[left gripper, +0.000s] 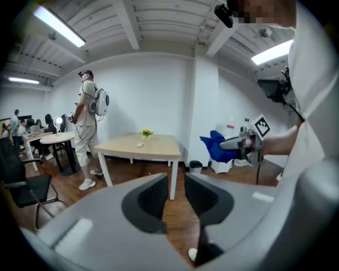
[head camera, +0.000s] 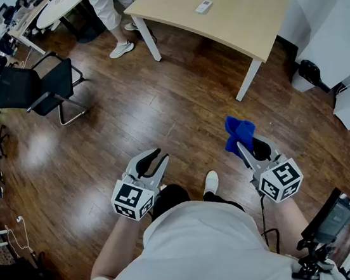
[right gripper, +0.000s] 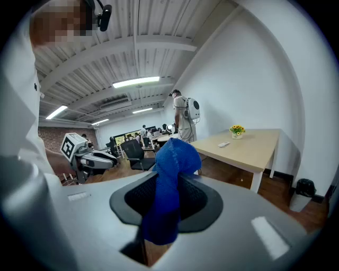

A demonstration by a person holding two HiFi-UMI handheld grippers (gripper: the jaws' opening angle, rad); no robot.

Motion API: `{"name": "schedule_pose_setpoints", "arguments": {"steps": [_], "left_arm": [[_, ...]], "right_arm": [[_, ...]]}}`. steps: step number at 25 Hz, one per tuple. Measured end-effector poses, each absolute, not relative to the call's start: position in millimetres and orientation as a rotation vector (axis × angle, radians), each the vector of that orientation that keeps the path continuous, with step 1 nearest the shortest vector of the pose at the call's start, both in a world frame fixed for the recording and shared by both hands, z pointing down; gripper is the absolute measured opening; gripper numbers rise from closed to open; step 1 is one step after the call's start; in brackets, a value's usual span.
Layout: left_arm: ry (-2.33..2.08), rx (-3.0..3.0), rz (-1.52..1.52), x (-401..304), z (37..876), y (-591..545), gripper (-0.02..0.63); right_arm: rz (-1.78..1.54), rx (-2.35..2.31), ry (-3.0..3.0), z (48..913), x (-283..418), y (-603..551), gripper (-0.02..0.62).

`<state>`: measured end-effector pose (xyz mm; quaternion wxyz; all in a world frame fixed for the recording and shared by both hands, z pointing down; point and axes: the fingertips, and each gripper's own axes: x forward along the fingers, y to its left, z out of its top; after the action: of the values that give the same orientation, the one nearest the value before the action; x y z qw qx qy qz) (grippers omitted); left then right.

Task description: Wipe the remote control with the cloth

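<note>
I was at the approach step, with no wiping begun. My right tool [head camera: 245, 150] was clamped on the blue cloth [head camera: 238, 133], which bunched up out of its jaws. My left tool [head camera: 157, 157] was closed with nothing between its jaws. Both were held over the wooden floor [head camera: 167, 103]. The remote control [head camera: 204, 6] lay on the tabletop [head camera: 240, 29] well ahead of me, apart from both tools. As I judged it, the next move called for crossing to the tabletop, lowering the cloth onto the remote control, and perhaps steadying it with the left tool.
</note>
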<state>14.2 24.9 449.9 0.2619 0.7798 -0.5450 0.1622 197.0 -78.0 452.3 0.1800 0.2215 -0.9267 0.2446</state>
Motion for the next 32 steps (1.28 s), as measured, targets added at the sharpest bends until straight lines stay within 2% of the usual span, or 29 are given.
{"name": "schedule_pose_setpoints", "arguments": {"steps": [6,13,15,24,32], "left_arm": [[-1.542,1.985,0.441,61.0,469.2,102.3,0.115],[-1.772,2.066,0.288,92.5,447.6,344.1,0.13],[-1.756,2.102,0.294,85.9,439.9,375.2,0.132],[-1.567,2.272,0.388,-3.3,433.6,222.0,0.196],[-1.531,2.153,0.441,-15.1,492.0,85.4,0.259]], "right_arm": [[0.757,0.567,-2.617,472.3,242.1,-22.4,0.104],[0.474,0.546,-2.762,422.7,287.4,208.9,0.103],[0.46,0.591,-2.762,410.9,286.9,248.5,0.103],[0.461,0.758,-2.752,382.1,200.4,159.8,0.103],[0.532,0.777,-2.694,398.4,181.9,90.1,0.103]]}}
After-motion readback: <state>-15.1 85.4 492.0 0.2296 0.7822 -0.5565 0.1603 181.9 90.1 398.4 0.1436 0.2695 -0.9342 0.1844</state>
